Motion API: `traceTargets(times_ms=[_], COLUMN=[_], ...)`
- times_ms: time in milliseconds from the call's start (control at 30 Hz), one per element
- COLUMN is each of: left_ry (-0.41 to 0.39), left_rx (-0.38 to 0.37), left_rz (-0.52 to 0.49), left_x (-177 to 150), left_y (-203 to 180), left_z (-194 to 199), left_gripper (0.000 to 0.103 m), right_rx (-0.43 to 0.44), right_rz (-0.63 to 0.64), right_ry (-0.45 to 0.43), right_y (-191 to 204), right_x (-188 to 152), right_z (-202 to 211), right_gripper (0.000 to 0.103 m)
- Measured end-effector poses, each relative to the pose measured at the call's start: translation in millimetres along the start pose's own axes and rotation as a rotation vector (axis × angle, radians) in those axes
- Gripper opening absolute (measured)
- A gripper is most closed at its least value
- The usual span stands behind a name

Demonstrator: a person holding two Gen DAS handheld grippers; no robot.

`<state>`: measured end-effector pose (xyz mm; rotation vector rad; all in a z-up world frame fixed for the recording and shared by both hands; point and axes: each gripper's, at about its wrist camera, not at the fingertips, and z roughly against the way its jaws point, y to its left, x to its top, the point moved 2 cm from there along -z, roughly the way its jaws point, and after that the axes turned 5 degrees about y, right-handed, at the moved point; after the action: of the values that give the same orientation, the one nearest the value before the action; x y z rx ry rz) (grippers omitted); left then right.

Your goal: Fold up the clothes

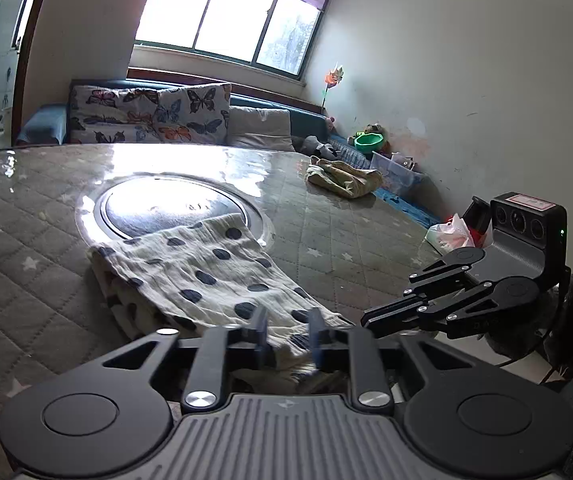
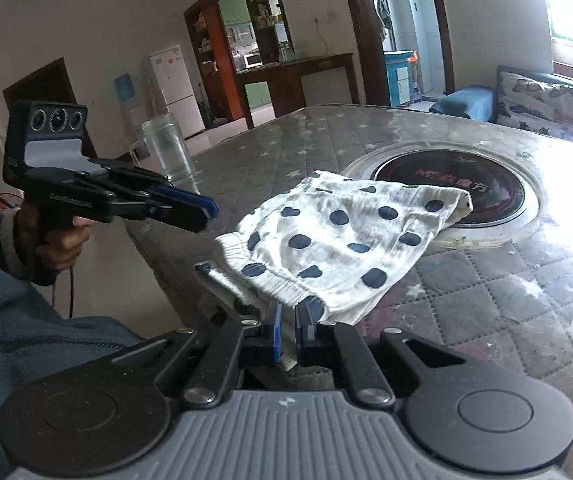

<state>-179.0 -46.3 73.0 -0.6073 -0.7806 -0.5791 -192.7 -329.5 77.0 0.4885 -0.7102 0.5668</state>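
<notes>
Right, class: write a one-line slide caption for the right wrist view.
Right gripper at the waistband of polka-dot shorts lying on a quilted table, with the left gripper raised alongside.

Left wrist view low, facing window, right wrist view facing kitchen, both close over spotted garment [image 1: 206, 276]

hidden: near hem of spotted shorts [image 1: 214, 272] behind left claw [image 1: 288, 336] | unclear: cloth contact

A quilted, star-patterned table [image 1: 26, 216] with a round inset hotplate [image 1: 166, 204]; a clear glass jug [image 2: 165, 152] near its edge; butterfly-print cushions [image 1: 146, 114] on a bench under a bright window [image 1: 230, 12]; a white fridge [image 2: 174, 84] beside a wooden cabinet [image 2: 242, 40]
</notes>
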Motion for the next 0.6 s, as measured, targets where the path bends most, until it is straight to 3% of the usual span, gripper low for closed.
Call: traceTargets(times_ms=[133,300,367,433,600], left_ry=[0.03,0.082,0.1,0.108,0.112], left_rx=[0.019,0.041,0.042,0.037,0.024], left_rz=[0.012,0.036,0.041,0.048,0.085], left_x=[-3,-7,-9,-11,-10], left_y=[2,5,6,7,11], left_z=[-6,-18,-23,-25,-28], left_gripper=[0.041,0.041,0.038,0.025,0.011], right_rx=[-0.016,-0.009,-0.004,0.004,0.013], right_rz=[-0.022,-0.058,-0.054,-0.05,-0.056], right_ry=[0.016,0.026,0.036,0.04,0.028], right_y=[-7,-15,-14,-13,-13], right_x=[-2,-5,-5,-6,-5], right_z=[-5,-16,-17,-17,-18], right_gripper=[0.017,0.017,0.018,0.021,0.022])
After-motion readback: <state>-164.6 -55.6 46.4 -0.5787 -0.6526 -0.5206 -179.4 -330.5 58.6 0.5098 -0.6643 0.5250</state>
